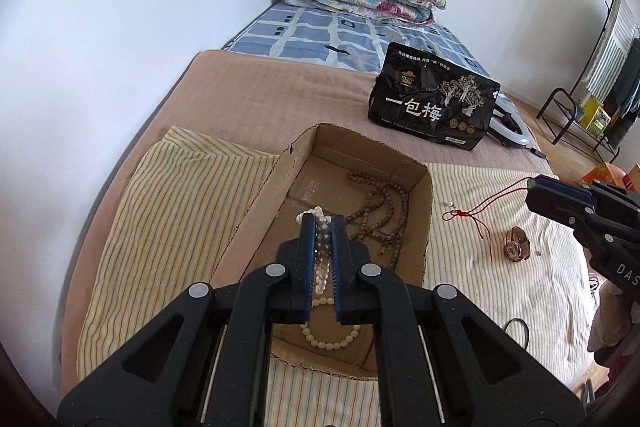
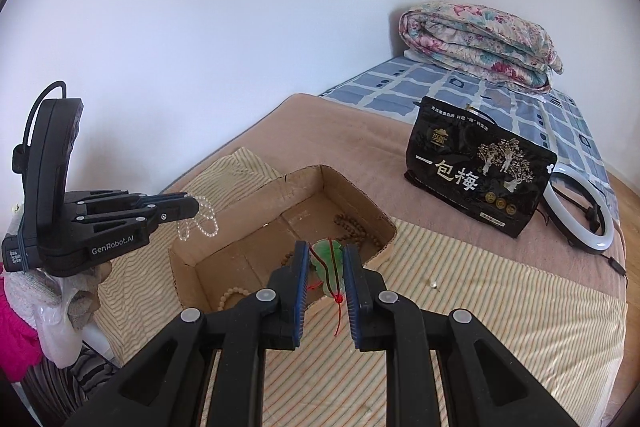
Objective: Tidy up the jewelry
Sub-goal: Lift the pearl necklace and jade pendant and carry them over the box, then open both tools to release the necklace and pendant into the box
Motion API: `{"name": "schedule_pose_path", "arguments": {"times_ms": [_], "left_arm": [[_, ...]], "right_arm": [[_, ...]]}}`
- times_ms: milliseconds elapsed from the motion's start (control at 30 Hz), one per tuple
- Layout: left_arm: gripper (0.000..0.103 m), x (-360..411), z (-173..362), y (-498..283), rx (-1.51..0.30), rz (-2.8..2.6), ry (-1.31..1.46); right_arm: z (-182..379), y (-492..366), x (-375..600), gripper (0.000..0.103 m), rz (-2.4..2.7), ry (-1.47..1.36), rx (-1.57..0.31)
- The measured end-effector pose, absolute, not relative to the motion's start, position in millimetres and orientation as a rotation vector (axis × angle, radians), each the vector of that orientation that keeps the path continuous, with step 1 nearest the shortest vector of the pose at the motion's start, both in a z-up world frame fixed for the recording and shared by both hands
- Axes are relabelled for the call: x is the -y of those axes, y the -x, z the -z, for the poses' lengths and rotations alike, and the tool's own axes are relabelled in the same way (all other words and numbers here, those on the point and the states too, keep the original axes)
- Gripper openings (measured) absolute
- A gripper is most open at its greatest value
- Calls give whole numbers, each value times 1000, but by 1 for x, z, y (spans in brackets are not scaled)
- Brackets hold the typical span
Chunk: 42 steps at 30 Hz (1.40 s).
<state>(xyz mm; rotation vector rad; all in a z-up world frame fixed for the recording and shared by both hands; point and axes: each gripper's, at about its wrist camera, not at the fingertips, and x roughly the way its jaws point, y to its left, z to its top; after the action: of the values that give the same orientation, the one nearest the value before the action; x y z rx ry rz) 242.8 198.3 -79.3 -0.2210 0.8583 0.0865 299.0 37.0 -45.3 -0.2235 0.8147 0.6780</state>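
Left gripper [image 1: 323, 227] jaws clamped on limp, slippery pearl strand [image 1: 320, 255], right gripper [image 2: 327, 269] jaws pinching brittle jade pendant [image 2: 329, 261] across its flat faces over box [image 2: 360, 199].

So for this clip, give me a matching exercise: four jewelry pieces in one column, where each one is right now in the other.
1. pearl strand
2. jade pendant
3. wooden bead necklace
4. wristwatch

A. lying in the cardboard box
B. on the striped cloth, outside the box
C. clamped in the left gripper
D. clamped in the right gripper

Pairs: 1-C, 2-D, 3-A, 4-B
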Motion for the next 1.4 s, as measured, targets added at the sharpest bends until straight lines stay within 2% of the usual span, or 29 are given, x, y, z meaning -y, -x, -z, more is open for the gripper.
{"name": "schedule_pose_path", "arguments": {"times_ms": [267, 933, 1067, 1133, 1200, 1400], "left_arm": [[5, -215, 100, -248, -930, -90, 300], [5, -209, 130, -256, -1021, -86, 254], [6, -210, 131, -257, -1023, -98, 253], [19, -210, 131, -257, -1026, -97, 251], [23, -208, 131, -256, -1021, -96, 244], [24, -204, 127, -256, -1006, -100, 216]], "right_arm": [[68, -317, -70, 16, -710, 219, -856], [126, -349, -99, 17, -670, 243, -962], [125, -349, -96, 34, -654, 233, -959], [124, -349, -95, 39, -648, 234, -955], [122, -348, -95, 43, -644, 235, -951], [117, -345, -93, 58, -628, 232, -933]]}}
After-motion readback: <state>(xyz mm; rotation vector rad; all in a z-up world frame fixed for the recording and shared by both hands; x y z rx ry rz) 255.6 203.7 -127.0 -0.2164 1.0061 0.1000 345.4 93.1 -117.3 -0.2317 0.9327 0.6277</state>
